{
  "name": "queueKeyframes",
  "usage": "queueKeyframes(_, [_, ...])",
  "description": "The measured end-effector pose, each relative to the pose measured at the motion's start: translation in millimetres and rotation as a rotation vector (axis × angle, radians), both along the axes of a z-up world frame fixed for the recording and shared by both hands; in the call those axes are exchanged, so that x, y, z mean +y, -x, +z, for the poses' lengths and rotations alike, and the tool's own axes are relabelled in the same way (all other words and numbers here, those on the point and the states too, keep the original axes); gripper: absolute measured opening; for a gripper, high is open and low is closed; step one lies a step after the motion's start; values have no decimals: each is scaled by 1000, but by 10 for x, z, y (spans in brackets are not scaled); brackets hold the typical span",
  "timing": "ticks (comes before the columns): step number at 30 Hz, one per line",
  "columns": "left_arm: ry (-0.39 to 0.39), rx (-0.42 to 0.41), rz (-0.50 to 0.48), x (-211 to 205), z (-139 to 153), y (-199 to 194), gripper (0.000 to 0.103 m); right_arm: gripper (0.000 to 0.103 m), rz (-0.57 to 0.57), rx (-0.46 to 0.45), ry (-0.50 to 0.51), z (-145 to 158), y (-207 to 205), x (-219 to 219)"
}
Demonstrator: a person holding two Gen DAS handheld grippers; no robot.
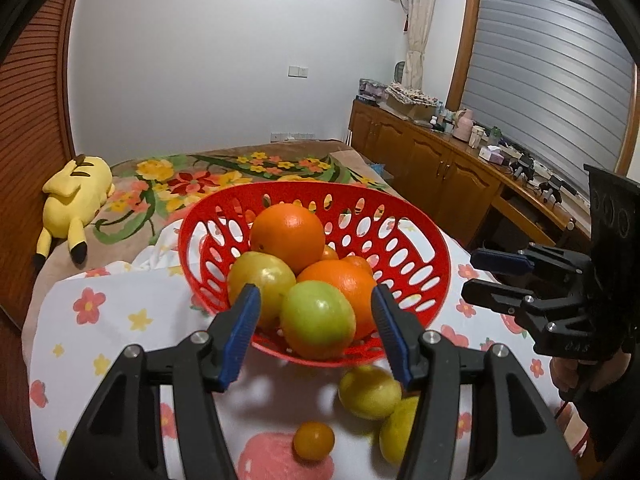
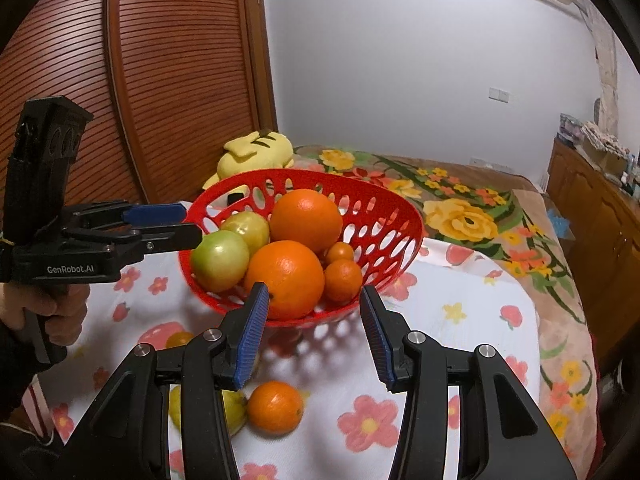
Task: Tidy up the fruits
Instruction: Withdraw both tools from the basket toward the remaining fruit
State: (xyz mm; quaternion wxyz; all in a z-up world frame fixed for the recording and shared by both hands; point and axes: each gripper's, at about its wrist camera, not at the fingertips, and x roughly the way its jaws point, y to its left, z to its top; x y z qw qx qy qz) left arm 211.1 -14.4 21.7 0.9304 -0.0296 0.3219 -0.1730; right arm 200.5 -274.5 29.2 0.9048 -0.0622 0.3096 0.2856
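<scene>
The red basket [image 1: 420, 248] sits on a white flowered cloth [image 1: 120, 312] spread over a surface beside the bed, and it already holds most of the fruit, heaped toward the near side. At the top of the heap is a large orange [image 1: 287, 232], with a second orange [image 1: 344, 292] lower and nearer. Two green-yellow fruits lie at the front: the greener one [image 1: 317, 320] rests against the near rim, and the yellower one [image 1: 262, 280] lies to its left in the left wrist view. Two small oranges [image 2: 342, 280] are tucked behind the second orange, best seen from the right wrist view.

Some fruit is still outside the basket, on the cloth just in front of it. A yellow fruit [image 1: 370, 392] and another partly hidden beside it [image 1: 398, 430] lie close together, with a tiny orange fruit [image 1: 314, 440] near them. The right wrist view also shows a middling orange [image 2: 275, 408] on the cloth. Judging from this, the sorting is well along, and these loose pieces are what is left to gather.

The left tool [image 1: 316, 332] hovers over the near rim with its jaws apart and nothing between the pads. The greener fruit appears between them but lies in the basket beyond. The right tool [image 2: 316, 332] is likewise parted and empty, aimed down at the basket's near side, with the loose orange below it. Both seem poised between placing and reaching. A yellow plush toy [image 1: 76, 200] lies on the bed behind.
</scene>
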Motion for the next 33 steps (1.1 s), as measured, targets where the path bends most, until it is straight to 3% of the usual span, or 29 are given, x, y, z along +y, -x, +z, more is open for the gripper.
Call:
queueKeyframes(21, [-36, -22, 1, 85, -48, 763, 61, 52, -30, 11, -56, -146, 701, 26])
queueKeyframes(33, [-42, 30, 33, 243, -406, 909, 61, 59, -21, 57, -60, -375, 819, 174])
